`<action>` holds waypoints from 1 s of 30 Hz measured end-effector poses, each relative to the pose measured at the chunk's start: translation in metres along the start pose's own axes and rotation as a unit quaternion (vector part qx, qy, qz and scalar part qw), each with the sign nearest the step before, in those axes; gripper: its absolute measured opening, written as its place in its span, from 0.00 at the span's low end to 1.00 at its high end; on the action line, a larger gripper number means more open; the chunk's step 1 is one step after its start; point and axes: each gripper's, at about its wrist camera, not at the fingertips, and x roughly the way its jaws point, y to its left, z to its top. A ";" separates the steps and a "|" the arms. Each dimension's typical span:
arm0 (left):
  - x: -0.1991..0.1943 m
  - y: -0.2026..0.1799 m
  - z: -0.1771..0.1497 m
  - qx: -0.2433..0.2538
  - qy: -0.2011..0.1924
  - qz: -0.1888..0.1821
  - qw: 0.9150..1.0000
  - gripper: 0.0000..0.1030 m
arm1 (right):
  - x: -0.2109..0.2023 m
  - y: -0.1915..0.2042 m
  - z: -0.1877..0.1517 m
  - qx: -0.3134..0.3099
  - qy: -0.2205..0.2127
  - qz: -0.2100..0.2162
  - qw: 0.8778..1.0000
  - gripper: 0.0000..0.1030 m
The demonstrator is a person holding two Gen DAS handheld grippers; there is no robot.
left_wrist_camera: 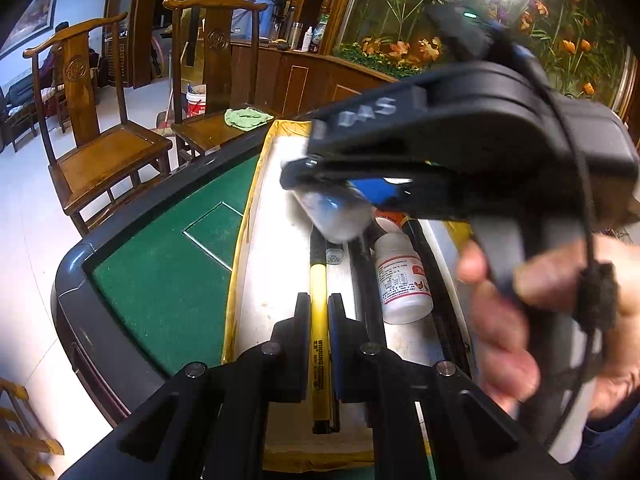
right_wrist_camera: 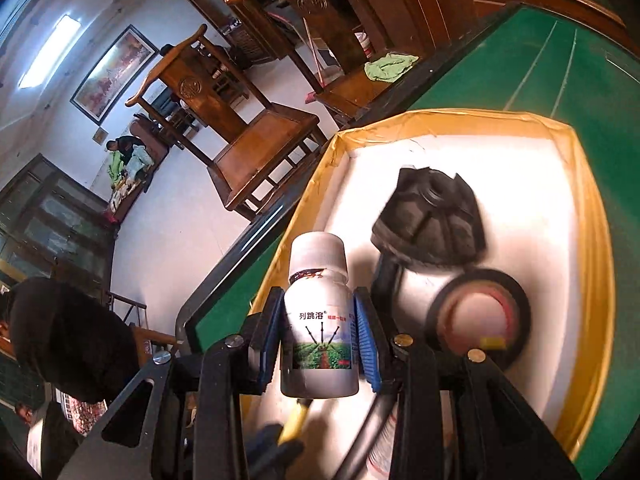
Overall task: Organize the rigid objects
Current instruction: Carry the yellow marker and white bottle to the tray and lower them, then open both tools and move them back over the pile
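Note:
My left gripper (left_wrist_camera: 319, 316) is shut on a yellow marker pen (left_wrist_camera: 319, 344) low over the white tray (left_wrist_camera: 272, 248). My right gripper (right_wrist_camera: 320, 332) is shut on a small white bottle (right_wrist_camera: 319, 336) with a green picture label, held above the same tray (right_wrist_camera: 520, 168). In the left wrist view the right gripper (left_wrist_camera: 316, 178) crosses above the tray with that bottle (left_wrist_camera: 336, 212) blurred in its jaws. A second white bottle (left_wrist_camera: 402, 276) lies in the tray beside black rods.
The tray with yellow-taped rim (right_wrist_camera: 592, 240) sits on a green felt table (left_wrist_camera: 168, 264). It also holds a black ribbed part (right_wrist_camera: 432, 220) and a roll of black tape (right_wrist_camera: 480, 312). Wooden chairs (left_wrist_camera: 92, 120) stand beyond the table edge.

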 end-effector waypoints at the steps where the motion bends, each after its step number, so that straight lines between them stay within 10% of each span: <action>1: 0.000 0.000 0.000 0.000 0.000 0.000 1.000 0.08 | 0.004 0.001 0.002 0.001 0.001 -0.002 1.000 0.33; 13: -0.001 0.002 0.001 -0.008 0.001 -0.009 1.000 0.12 | 0.031 -0.002 0.012 0.003 -0.003 -0.024 1.000 0.33; 17: -0.006 -0.001 0.000 -0.010 -0.002 -0.013 1.000 0.32 | 0.017 -0.005 0.010 0.005 -0.015 -0.014 1.000 0.37; 30: -0.034 -0.029 -0.003 0.010 -0.026 -0.027 0.999 0.35 | -0.077 -0.043 -0.037 0.035 -0.074 0.060 0.995 0.39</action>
